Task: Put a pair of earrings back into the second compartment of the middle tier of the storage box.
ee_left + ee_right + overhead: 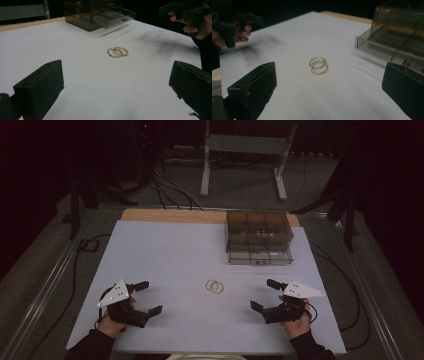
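Two gold rings lie overlapping on the white table top, near its middle front; they also show as gold rings in the left gripper view and gold rings in the right gripper view. My left gripper rests at the front left, open, with nothing between its jaws. My right gripper rests at the front right, also open and holding nothing. Both point inward at the rings, each well apart from them. A smoky clear drawer box stands behind the rings, its lowest drawer pulled out.
A wooden strip edges the table's far side. Cables run along the left and right sides. A metal stand is on the floor beyond. The other hand and gripper appear far off in the left gripper view.
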Demonstrator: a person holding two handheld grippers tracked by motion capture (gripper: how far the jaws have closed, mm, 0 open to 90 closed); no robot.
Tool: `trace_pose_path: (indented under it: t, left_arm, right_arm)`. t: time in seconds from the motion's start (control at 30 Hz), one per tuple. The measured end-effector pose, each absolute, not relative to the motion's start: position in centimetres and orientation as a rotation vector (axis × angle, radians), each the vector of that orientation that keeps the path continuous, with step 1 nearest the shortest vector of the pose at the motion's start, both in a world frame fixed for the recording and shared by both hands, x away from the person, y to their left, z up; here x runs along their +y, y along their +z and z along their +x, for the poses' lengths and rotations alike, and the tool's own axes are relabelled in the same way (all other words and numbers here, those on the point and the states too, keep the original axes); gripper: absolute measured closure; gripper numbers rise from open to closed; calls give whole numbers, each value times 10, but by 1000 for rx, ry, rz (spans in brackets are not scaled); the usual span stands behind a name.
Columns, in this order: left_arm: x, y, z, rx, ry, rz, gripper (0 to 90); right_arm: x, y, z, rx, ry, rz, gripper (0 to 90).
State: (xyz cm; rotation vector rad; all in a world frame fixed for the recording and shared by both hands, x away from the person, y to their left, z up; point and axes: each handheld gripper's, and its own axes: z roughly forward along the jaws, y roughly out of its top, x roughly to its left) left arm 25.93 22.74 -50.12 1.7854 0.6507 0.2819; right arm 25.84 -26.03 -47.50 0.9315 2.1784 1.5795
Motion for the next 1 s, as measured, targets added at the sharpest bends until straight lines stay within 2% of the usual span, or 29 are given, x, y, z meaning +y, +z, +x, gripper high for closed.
trace_pose_path:
  t: [0.57, 1.0]
  left_arm:
    - [224, -502, 260, 639, 262, 1788, 5]
    - [222, -502, 260, 634, 248, 1782, 5]
  right_arm:
    - [-240, -446, 271, 2139, 1604, 869, 0]
    - [-216, -446, 287, 2204, 1540, 828, 0]
